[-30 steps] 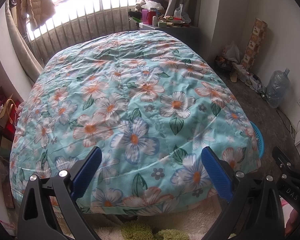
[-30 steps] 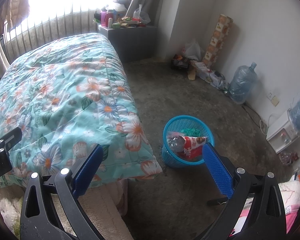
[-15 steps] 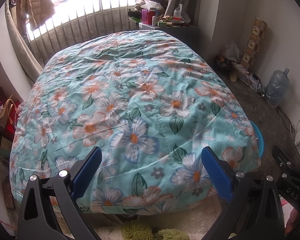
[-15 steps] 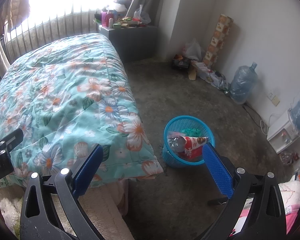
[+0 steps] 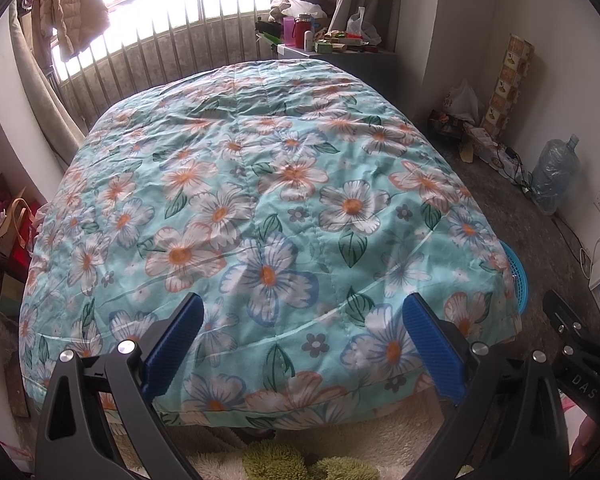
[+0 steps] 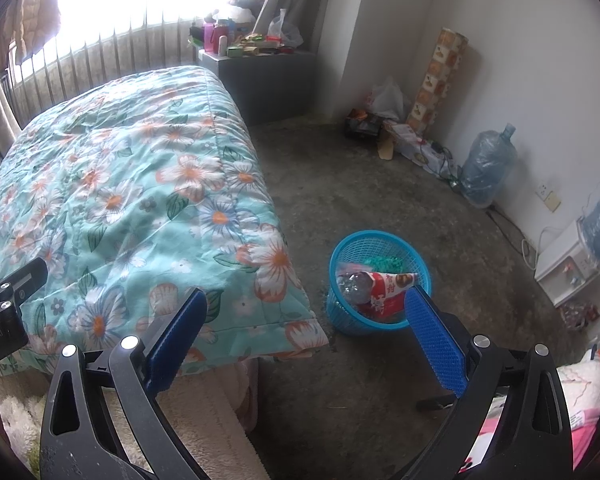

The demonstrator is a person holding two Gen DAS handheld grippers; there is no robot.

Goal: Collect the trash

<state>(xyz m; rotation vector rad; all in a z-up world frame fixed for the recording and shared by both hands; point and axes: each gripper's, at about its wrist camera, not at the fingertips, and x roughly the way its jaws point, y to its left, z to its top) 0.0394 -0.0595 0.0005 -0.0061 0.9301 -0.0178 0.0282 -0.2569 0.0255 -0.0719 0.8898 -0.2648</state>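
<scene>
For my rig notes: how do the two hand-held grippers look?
The left hand-held gripper and the right hand-held gripper look alike: black frames with cut-out slots, silver screws and blue ribbed pads. White lettering marks their bodies. No cables show.

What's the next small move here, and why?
Probably swing the right gripper toward the clutter along the wall near the plastic bag. Both grippers are open and empty, the blue basket already holds a wrapper and bottle, and the quilt shows no trash.

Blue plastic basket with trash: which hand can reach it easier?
Probably right. The open right gripper faces the blue plastic basket on the floor; the open left gripper faces the floral quilt, which hides most of it.
</scene>
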